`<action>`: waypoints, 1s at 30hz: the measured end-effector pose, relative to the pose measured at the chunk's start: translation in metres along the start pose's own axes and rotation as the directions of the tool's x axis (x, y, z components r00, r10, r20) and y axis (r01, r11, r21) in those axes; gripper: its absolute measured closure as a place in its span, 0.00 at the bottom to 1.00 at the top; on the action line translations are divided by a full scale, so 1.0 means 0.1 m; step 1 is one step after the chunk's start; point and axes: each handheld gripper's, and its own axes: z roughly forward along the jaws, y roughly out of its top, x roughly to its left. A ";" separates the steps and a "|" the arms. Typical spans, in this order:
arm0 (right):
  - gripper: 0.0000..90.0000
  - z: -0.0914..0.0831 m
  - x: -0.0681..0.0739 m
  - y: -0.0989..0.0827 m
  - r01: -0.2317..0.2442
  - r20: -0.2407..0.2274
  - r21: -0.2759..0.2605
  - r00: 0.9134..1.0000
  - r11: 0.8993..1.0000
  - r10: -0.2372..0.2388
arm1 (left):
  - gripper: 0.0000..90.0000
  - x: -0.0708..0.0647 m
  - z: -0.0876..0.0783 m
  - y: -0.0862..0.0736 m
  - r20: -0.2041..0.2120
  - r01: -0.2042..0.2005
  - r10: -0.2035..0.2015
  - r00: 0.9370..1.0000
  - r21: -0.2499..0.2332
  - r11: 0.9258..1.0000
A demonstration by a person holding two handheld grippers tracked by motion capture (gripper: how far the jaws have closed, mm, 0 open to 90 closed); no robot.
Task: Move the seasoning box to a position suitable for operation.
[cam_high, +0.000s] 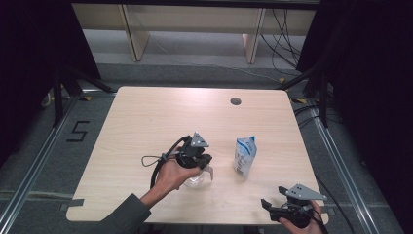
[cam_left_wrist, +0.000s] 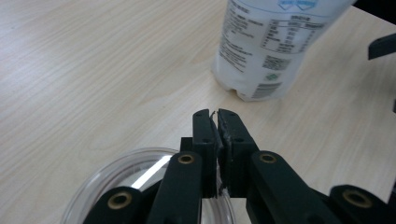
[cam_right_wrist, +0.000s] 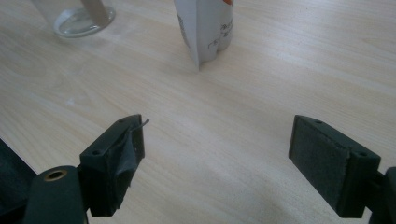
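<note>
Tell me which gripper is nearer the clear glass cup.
Left. The left gripper sits right over the clear glass cup, jaws shut at its rim. The right gripper waits apart at the table's near right corner.

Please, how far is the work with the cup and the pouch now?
Done: the clear round cup and the white and blue printed pouch both stand upright on the light wooden table. In hand: the left hand-held gripper is shut, apparently pinching the cup's rim. Left: the right hand-held gripper is open, apart from the pouch, which looks untouched, and the cup looks empty.
</note>
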 end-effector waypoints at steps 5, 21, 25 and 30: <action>0.21 0.01 0.00 0.00 0.005 0.002 -0.002 1.000 1.000 -0.005 | 0.95 -0.11 -0.08 -0.07 0.029 -0.038 0.038 0.999 0.005 0.999; 0.22 0.01 0.00 0.00 0.003 -0.005 0.008 1.000 1.000 -0.003 | 0.93 -0.30 -0.35 -0.28 0.067 -0.176 0.173 0.983 0.040 0.984; 0.22 0.02 0.04 0.00 -0.051 -0.022 0.016 0.998 0.999 0.052 | 0.93 -0.30 -0.41 -0.31 0.054 -0.211 0.208 0.977 0.054 0.976; 0.22 0.02 0.03 0.00 -0.049 -0.024 0.013 0.998 0.999 0.050 | 0.91 -0.28 -0.48 -0.40 0.030 -0.233 0.232 0.972 0.040 0.972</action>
